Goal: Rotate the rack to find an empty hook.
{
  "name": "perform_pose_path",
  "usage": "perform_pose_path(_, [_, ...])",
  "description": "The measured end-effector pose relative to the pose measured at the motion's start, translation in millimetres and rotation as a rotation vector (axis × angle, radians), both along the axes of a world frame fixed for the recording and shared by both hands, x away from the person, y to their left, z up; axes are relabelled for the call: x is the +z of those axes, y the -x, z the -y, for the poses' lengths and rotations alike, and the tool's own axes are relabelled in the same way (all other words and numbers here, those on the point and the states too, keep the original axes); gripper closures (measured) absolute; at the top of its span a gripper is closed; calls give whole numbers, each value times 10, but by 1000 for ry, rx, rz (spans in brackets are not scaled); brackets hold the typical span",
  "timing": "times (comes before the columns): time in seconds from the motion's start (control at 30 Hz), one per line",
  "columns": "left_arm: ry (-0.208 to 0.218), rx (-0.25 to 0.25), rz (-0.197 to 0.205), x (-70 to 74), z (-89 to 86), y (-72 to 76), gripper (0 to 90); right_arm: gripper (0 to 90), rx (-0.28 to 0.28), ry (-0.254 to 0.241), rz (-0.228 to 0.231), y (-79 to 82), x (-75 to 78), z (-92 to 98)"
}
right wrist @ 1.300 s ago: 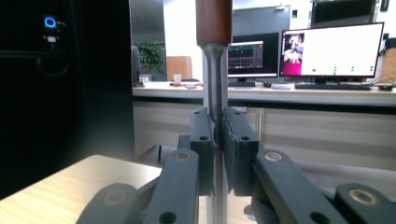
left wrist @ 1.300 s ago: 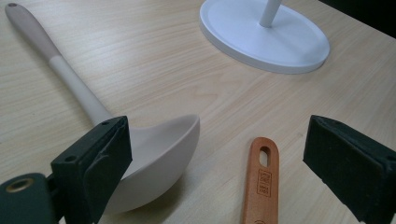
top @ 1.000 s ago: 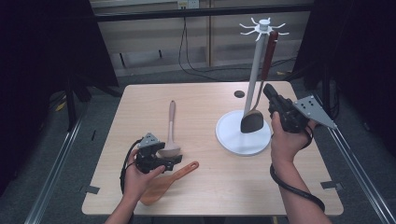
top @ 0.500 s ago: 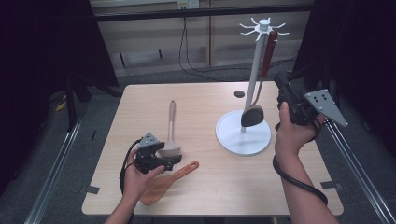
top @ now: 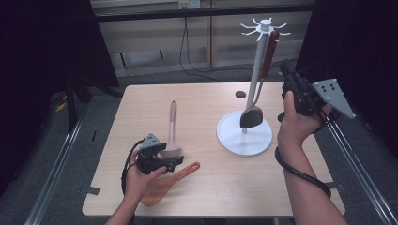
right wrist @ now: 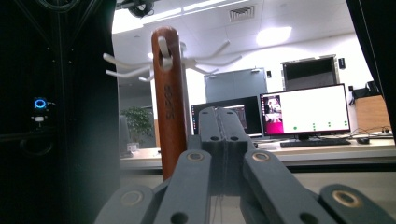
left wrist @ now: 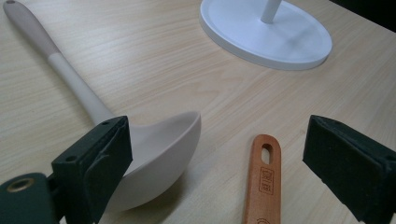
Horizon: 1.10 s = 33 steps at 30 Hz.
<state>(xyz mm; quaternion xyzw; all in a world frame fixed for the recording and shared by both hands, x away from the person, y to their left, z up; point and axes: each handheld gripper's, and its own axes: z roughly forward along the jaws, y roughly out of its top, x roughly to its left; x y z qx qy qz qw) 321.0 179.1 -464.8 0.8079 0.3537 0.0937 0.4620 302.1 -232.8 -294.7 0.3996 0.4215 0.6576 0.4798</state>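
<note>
- Looking from the high view, your right gripper [top: 287, 70] is raised beside the wooden-handled ladle [top: 260, 79] hanging on the white rack [top: 244, 136]; its grip is hard to judge there.
- Your right gripper view shows jaws pressed together, apparently empty, the ladle handle just left.
- Your left gripper [left wrist: 219, 163] stands wide over the beige ladle [left wrist: 154, 149] and wooden spatula [left wrist: 264, 182] on the table [left wrist: 187, 79].

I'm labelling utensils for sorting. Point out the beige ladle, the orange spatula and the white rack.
beige ladle [left wrist: 159, 154], left gripper view, on its bowl.
orange spatula [left wrist: 264, 184], left gripper view, on its handle.
white rack [top: 244, 136], high view, on its round base.
</note>
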Motion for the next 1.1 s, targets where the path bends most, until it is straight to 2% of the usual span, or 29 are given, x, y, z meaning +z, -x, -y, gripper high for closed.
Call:
perform_pose_path(0.03, [2, 0, 0, 1, 0, 1, 78, 900, -1, -16, 5, -11, 24, -11])
perform_pose_path(0.13, [-4, -1, -1, -2, -14, -4, 78, 900, -9, -13, 20, -61, 109, 5])
perform_pose_path(0.3, [2, 7, -4, -8, -12, -5, 78, 900, -23, -14, 17, -127, 181, 30])
perform_pose_path(0.43, [1, 3, -5, -13, -27, -17, 78, 900, -35, -53, 8, -208, 237, 81])
perform_pose_path(0.67, [6, 14, -4, -5, -44, -15, 78, 900, -34, -66, 1, -318, 319, 160])
perform_pose_path(0.83, [4, 17, -2, 3, -63, -15, 78, 900, -14, -57, 1, -381, 376, 175])
perform_pose_path(1.1, [22, 31, -3, 7, -75, -12, 78, 900, 10, -46, 12, -447, 471, 148])
